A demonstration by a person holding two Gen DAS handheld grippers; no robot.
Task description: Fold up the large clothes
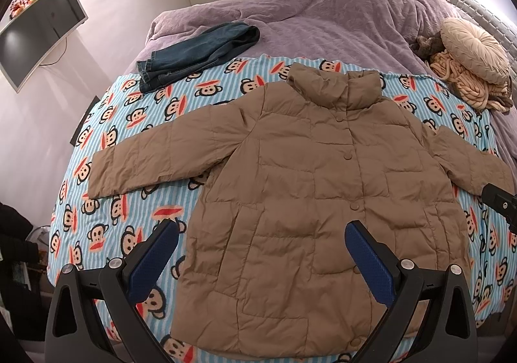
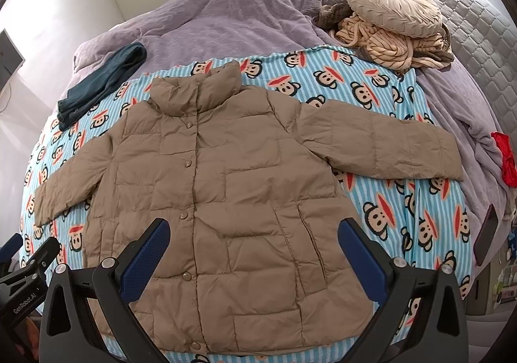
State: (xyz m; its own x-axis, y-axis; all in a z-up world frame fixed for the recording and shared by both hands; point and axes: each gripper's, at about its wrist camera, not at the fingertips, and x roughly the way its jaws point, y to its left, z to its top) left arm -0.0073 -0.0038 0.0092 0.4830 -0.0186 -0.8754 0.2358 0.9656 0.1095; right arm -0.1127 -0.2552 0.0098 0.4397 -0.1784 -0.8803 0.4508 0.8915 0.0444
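Note:
A tan quilted puffer jacket lies flat, front up and buttoned, on a blue striped monkey-print blanket, both sleeves spread out to the sides. It also shows in the right wrist view. My left gripper is open and empty, held above the jacket's lower left part. My right gripper is open and empty, above the jacket's lower middle. The left gripper's body shows at the lower left of the right wrist view.
Folded blue jeans lie at the blanket's far left corner on a purple duvet. A round beige cushion and a knitted throw sit far right. A red cloth and dark phone lie at the right edge.

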